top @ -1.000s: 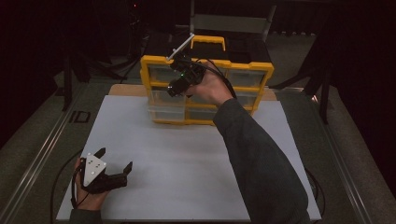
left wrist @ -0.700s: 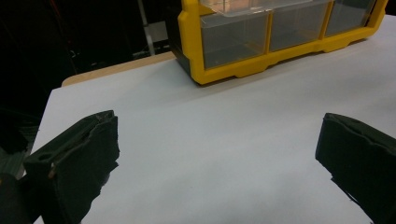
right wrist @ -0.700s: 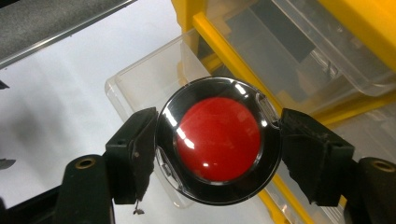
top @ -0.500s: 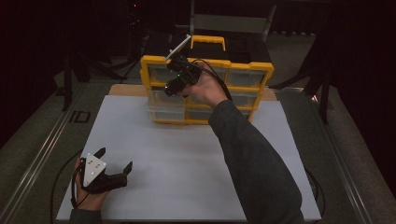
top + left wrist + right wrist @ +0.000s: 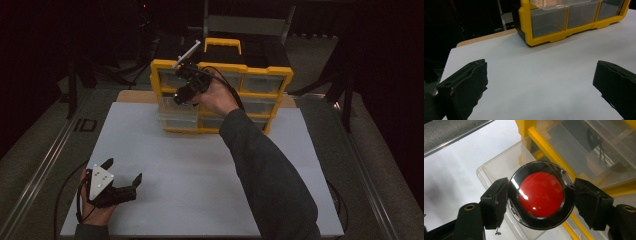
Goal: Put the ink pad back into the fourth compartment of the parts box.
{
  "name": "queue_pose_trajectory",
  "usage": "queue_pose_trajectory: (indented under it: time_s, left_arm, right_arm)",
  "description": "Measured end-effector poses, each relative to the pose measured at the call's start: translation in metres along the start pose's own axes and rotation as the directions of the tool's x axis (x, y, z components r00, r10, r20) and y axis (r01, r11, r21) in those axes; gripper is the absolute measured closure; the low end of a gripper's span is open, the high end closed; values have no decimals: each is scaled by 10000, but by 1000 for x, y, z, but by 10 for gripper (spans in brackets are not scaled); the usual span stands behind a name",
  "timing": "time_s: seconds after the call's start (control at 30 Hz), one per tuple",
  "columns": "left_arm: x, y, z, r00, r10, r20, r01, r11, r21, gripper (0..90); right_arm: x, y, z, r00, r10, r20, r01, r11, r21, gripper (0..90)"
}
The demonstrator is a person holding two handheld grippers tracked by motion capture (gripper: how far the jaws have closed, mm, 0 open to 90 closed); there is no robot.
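A round black push button with a red dome (image 5: 541,195) sits between the jaws of my right gripper (image 5: 540,198), which is shut on its sides. Button and gripper hang just above a clear drawer (image 5: 499,167) pulled out of the yellow organizer (image 5: 260,75). In the high view my right gripper (image 5: 179,98) is at the organizer's left column, pointing down toward the open drawer (image 5: 172,111). My left gripper (image 5: 123,170) rests low on the white table (image 5: 200,165) at the front left. Its jaws stand wide open with nothing between them (image 5: 540,82).
The organizer stands at the back middle of the table, with a yellow handle (image 5: 222,44) on top and several clear drawers (image 5: 584,15). A metal rail (image 5: 45,165) runs along the table's left edge. Dark surroundings lie beyond the table.
My right gripper has edged slightly left and down with the button, staying over the open drawer. The left gripper has not moved.
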State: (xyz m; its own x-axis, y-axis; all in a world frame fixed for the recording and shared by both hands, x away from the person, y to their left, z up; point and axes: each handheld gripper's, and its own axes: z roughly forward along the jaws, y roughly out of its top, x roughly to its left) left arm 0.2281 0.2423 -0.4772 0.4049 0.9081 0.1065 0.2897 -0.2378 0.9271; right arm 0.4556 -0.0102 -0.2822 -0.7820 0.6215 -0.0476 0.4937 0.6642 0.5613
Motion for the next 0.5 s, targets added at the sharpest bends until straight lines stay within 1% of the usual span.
queue_pose_trajectory:
  time_s: [0.27, 0.5]
  left_arm:
    - [0, 0, 0, 10000, -2, 8, 2, 10000, -5, 3]
    - [-1, 0, 0, 10000, 13, 25, -13, 10000, 14, 3]
  right_arm:
    - [-1, -3, 7, 9998, 192, -15, -192, 9997, 147, 299]
    - [-1, -6, 12, 9998, 194, -55, -192, 9995, 240, 299]
